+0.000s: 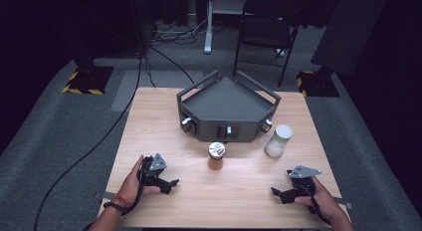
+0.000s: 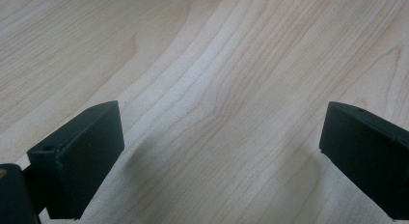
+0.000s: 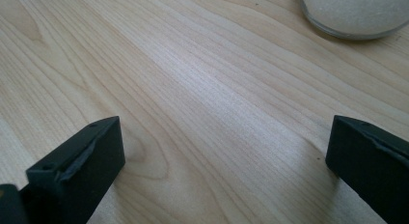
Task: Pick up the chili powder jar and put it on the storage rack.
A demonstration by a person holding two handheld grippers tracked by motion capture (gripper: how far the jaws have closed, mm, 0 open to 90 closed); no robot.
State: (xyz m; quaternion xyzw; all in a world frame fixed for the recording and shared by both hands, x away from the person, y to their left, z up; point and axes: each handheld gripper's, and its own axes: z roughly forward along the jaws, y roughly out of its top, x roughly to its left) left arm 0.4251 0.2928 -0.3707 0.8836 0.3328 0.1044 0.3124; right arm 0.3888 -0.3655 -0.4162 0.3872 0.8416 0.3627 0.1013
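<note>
Pale wood grain runs between our right hand-held gripper's (image 3: 224,159) wide-open, empty jaws, with the white-filled clear jar (image 3: 354,14) just ahead, while the high view adds its green lid and the open left hand-held gripper (image 1: 171,183) well apart.

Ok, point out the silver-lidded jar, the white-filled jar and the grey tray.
silver-lidded jar (image 1: 216,150), high view, on its lid.
white-filled jar (image 1: 275,147), high view, on its white-filled body.
grey tray (image 1: 225,127), high view, on its front wall.

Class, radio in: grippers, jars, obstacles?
Left gripper, right gripper open, empty, low over table. Orange-filled silver-lidded jar, white-filled green-lidded jar untouched. Nothing between.
</note>
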